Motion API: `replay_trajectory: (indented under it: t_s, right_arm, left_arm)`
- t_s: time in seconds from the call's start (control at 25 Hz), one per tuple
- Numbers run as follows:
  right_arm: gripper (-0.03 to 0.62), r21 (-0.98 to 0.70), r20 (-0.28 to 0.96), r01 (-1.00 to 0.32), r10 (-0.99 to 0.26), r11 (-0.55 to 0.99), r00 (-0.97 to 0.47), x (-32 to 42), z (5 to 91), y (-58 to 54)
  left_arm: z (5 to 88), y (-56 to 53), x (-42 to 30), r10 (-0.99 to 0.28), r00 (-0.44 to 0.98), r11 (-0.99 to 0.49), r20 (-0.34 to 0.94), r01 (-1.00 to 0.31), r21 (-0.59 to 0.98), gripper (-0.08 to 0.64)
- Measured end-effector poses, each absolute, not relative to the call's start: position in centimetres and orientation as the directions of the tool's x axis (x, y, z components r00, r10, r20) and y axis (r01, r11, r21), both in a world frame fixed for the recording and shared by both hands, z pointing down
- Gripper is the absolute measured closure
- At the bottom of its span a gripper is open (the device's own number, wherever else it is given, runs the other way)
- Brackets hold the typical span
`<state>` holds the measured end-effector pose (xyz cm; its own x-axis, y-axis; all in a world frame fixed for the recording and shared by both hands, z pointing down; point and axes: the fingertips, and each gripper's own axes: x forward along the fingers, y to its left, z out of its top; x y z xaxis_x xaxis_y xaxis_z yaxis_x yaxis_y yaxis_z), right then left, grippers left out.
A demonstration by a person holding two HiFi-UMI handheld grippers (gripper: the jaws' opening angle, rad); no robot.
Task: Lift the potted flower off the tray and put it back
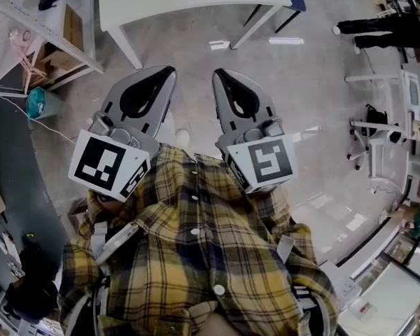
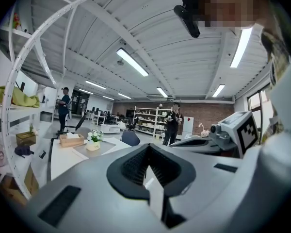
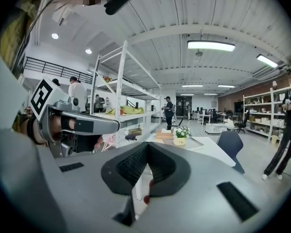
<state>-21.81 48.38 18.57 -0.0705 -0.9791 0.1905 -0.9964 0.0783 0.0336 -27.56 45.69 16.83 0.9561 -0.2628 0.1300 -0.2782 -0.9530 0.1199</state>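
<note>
Grey, two items: left gripper (image 2: 148,149) and right gripper (image 3: 146,148), held side by side before the person's chest and pointing the same way. The fingers (image 2: 132,165) of both were pressed together at the tips with nothing between them.

Marker cubes, two: left marker cube (image 1: 110,163) and right marker cube (image 1: 267,161), seen from above in the head view.

Yellow plaid shirt (image 1: 196,257), one: seen in full in the head view only.

Potted flower (image 3: 180,136), one: white blooms in a small pale pot, upright on the tray (image 3: 198,141), well apart from both grippers.

Tray, one: grey, lying flat on the white bench (image 3: 211,152).

Wooden box (image 3: 164,135), one: just beside the tray on the same bench.

Chair (image 3: 231,144), one: dark, beside the bench.

Shelving rack (image 3: 121,101), one: white, to the left of the bench.

Flower, tray and box appeared in the two gripper views only. The left gripper view took in the right gripper at its right side. The right gripper view took in the left gripper at its left side. Standing people (image 2: 173,125): two in the left gripper view, three in the right gripper view.
</note>
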Motion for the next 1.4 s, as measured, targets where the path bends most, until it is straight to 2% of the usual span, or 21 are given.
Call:
replay_trajectory:
  t_s: [0.84,1.4]
  right_arm:
    - [0.594,0.056,0.193,-0.998,-0.981,0.036,-0.025,-15.4,17.6,32.8]
    - [0.594,0.052,0.215,-0.998,-0.976,-0.022,0.032,-14.1,17.6,24.4]
  left_arm:
    - [15.6,30.1,-20.3,-0.215,0.97,-0.966,0.112,-0.229,0.121,0.552]
    - [16.0,20.8,-19.6,-0.196,0.972,-0.97,0.129,-0.211,0.12,0.552]
